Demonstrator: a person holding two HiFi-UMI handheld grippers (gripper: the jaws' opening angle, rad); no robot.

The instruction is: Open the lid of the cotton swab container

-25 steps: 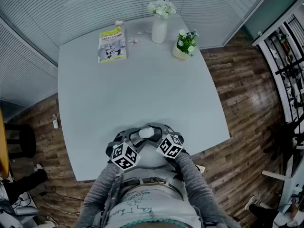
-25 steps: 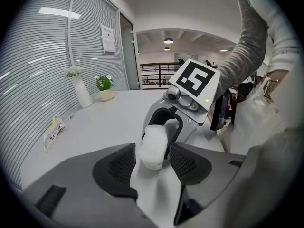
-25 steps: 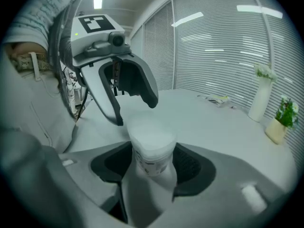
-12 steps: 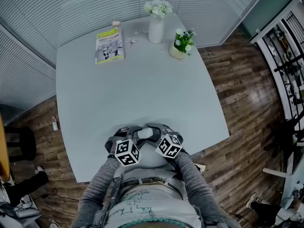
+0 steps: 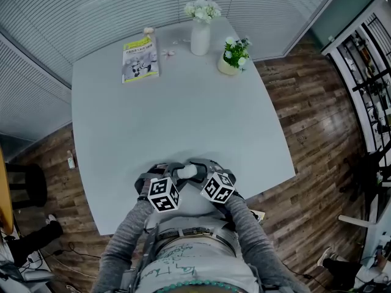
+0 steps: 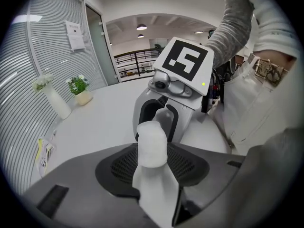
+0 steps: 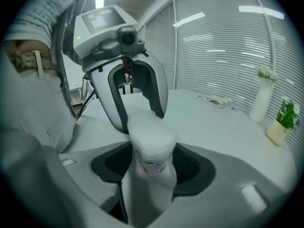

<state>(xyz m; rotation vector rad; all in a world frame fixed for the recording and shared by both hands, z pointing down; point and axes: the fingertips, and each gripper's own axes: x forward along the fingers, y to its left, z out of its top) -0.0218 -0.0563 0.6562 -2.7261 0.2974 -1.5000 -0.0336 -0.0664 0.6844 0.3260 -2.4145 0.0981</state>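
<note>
head view from above: a person stands at the near edge of a pale grey table [image 5: 183,115], a gripper in each hand. the two tools meet nose to nose just over the table edge. between them is the cotton swab container [image 5: 187,171], a small white plastic tub, well apart from the booklet [image 5: 142,58], the vase of white flowers [image 5: 203,35] and the small potted plant [image 5: 235,57] at the far side.

right gripper [image 7: 152,172]: its jaws are clamped on the labelled body of the tub, just under the lid [image 7: 151,127], which is a slightly wider white cap.

left gripper [image 6: 152,167]: its jaws have just been closing. the tub's upper part stands between them and the dark pads appear to meet its sides.

handling, as a judgement: the tub looks light, with thin, smooth walls, so it could slip or buckle under a hard squeeze. the body is best held low and firmly, as the right tool does. the cap should be taken by its rim, squarely from both sides, then lifted or twisted off; which one it needs cannot be told from here.
</note>
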